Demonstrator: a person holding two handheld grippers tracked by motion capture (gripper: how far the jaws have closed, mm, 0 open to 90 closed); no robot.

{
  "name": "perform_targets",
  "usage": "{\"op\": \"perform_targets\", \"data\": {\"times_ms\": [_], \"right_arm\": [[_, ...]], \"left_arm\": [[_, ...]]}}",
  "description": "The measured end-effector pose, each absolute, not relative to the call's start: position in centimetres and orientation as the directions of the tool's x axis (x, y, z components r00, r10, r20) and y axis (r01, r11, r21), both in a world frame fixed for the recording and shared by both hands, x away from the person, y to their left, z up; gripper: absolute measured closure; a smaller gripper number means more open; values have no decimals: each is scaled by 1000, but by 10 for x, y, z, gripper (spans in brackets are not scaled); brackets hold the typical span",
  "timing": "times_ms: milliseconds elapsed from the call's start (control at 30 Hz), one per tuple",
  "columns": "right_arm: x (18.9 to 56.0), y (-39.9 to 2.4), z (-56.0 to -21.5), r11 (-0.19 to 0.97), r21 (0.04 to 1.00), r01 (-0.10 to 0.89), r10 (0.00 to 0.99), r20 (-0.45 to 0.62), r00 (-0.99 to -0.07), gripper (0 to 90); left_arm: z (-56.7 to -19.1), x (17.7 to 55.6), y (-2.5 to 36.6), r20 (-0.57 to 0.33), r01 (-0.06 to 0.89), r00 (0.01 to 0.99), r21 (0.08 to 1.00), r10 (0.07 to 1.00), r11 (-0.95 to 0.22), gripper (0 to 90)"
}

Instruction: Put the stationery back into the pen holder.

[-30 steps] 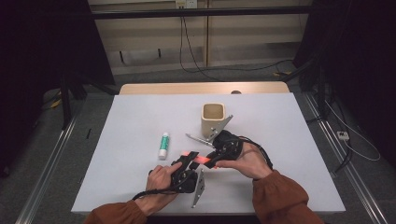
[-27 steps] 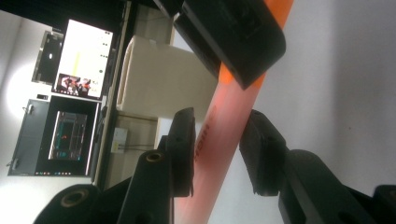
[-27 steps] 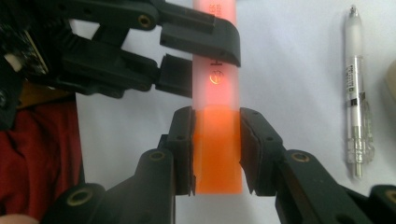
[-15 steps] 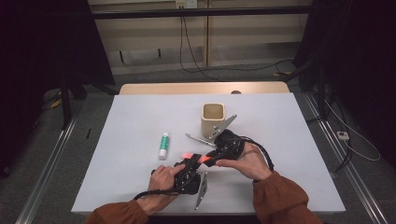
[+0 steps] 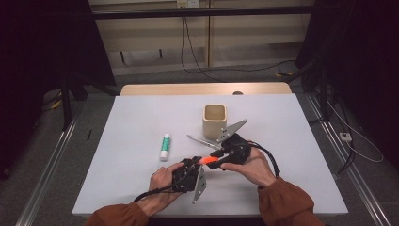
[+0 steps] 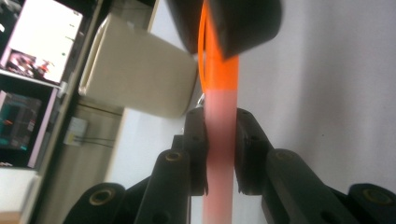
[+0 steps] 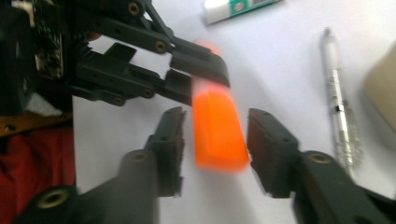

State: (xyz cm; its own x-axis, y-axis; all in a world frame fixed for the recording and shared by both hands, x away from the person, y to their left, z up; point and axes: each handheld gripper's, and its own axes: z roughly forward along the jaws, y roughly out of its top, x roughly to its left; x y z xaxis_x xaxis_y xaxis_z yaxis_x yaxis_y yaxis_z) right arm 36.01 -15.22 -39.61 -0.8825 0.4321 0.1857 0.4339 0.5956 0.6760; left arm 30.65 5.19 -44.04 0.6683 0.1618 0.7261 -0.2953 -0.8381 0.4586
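Your left gripper [image 5: 195,165] is clamped on the pale pink barrel of an orange-capped marker [image 5: 208,161], held just above the white table [image 5: 131,127] near its front edge. In the left gripper view the two pads press the barrel [image 6: 219,140] from both sides, and the orange cap end runs up between the dark jaws of your other gripper.

Your right gripper [image 5: 221,157] has just been opening: in the right gripper view the orange cap [image 7: 218,130] sits between the pads with a clear gap on each side, so those jaws are released around it, not gripping. That picture is blurred, so whether one pad brushes the cap is hard to tell.

The high view gives the layout that the close ones lack: a beige square cup [image 5: 215,120] stands behind your hands, a silver pen [image 5: 200,141] lies between cup and grippers, and a green-and-white glue stick [image 5: 164,146] lies to the left, well apart from the marker. The right gripper view shows the pen [image 7: 338,102] lying just beside the cup's corner, and the glue stick's end [image 7: 233,7] at the top.
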Motion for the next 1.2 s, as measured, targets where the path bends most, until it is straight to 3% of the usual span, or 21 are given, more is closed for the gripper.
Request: {"op": "perform_targets", "data": {"times_ms": [200, 333, 433, 800, 1200], "right_arm": [[358, -162, -399, 552, 701, 450, 495, 158, -854, 288], [355, -170, -402, 534, 712, 456, 534, 134, -835, 241], [352, -175, -405, 525, 715, 462, 568, 110, -815, 148], [342, -206, -417, 424, 737, 526, 673, 132, -728, 115], [322, -224, -427, 347, 810, 472, 756, 56, -652, 128]], "left_arm": [[-434, 320, 65, 607, -193, 742, 601, 285, -776, 775], [-429, 328, 74, 518, -128, 782, 678, 347, -723, 775], [-426, 332, 79, 443, -76, 809, 732, 387, -677, 775], [-420, 346, 101, 170, 113, 862, 854, 477, -507, 775], [-416, 351, 120, -42, 243, 866, 907, 499, -345, 774]]}}
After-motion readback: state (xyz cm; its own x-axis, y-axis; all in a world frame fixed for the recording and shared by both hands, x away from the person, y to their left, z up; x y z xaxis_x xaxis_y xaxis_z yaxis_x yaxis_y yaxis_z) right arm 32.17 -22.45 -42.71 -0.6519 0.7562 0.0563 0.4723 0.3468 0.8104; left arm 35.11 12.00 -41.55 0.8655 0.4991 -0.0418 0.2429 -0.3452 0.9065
